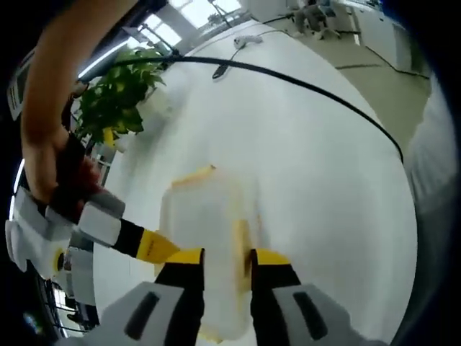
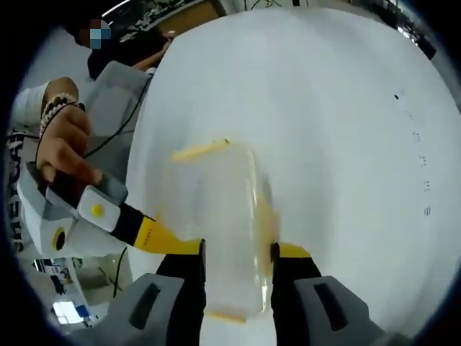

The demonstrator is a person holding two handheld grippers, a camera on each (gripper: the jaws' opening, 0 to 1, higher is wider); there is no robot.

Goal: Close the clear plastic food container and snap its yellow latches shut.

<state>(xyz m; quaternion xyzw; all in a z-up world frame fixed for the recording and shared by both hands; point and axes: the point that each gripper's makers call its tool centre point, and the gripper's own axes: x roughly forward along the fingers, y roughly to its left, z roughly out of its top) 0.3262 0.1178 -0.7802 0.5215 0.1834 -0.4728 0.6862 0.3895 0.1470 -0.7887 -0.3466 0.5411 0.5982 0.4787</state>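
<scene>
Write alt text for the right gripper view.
A clear container with yellow latches lies on a white table, between the jaws of the right tool. The other tool reaches in from the left, held by a hand wearing a bead bracelet.

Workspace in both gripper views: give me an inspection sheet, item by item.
Surface: white table, mostly bare.
Job's things: clear plastic food container lies on the table, lid down; yellow latches along its edges, too blurred to tell whether they are snapped.
Clutter: a small dark object at the far end of the table.
Grippers: left hand-held gripper has its jaws either side of the container's long-edge latch; right hand-held gripper straddles the container's near end.
Cables: black cable runs across the table.
Surroundings: green potted plant beside the table; a person's hand on a gripper handle.
</scene>
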